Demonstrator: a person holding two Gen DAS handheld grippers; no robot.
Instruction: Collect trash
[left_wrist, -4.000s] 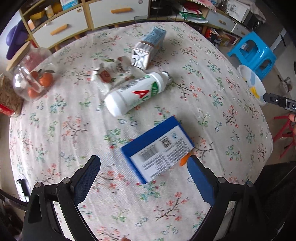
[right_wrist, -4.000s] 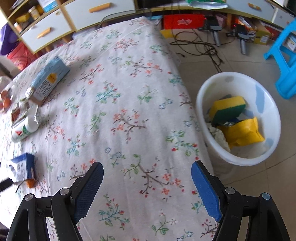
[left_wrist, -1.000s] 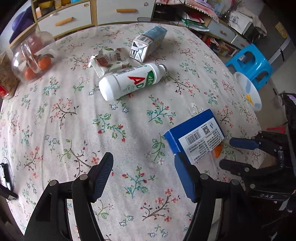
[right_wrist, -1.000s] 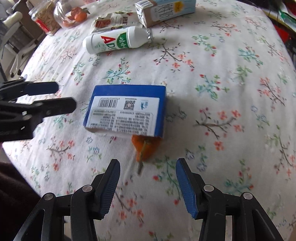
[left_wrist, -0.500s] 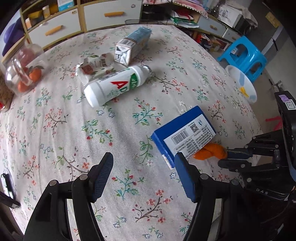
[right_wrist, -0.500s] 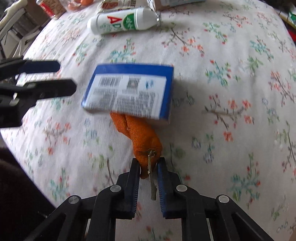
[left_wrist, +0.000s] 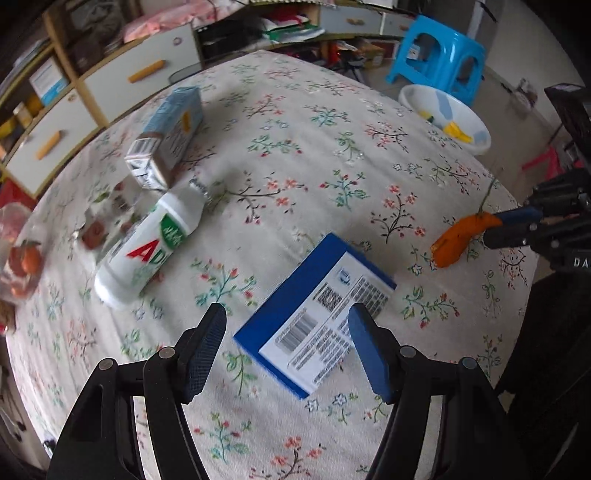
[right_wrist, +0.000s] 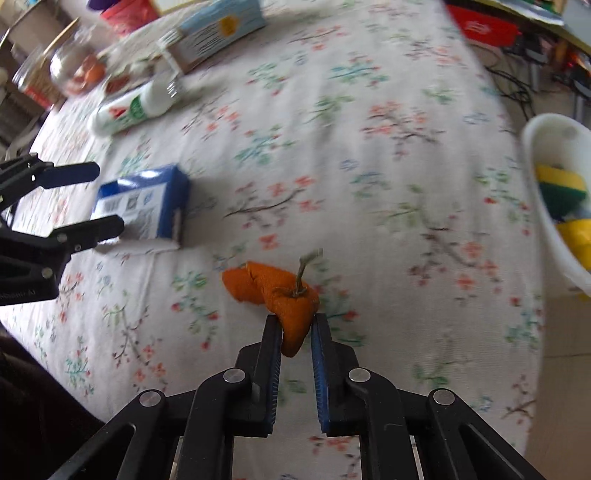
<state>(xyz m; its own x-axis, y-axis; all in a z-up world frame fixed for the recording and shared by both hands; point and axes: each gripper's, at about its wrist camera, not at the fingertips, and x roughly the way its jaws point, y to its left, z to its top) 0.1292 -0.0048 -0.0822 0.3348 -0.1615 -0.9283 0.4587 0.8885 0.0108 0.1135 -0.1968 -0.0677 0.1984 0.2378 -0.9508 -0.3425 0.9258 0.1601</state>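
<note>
Blurred floral tablecloth (right_wrist: 369, 155); right gripper (right_wrist: 295, 332) pinches orange peel (right_wrist: 288, 295), left gripper (left_wrist: 288, 339) gapes empty.

Your tabletop (left_wrist: 332, 155) wears a matt woven cloth with a flower print. The blue box (left_wrist: 314, 325) looks like smooth card with a white paper label. The white bottle (left_wrist: 147, 243) is glossy plastic. The orange peel (right_wrist: 284, 295) is dull and pebbled. Your fingers (right_wrist: 271, 354) carry ribbed blue pads on matt black plastic with metal rivets. The white basin (right_wrist: 546, 206) is smooth plastic.
</note>
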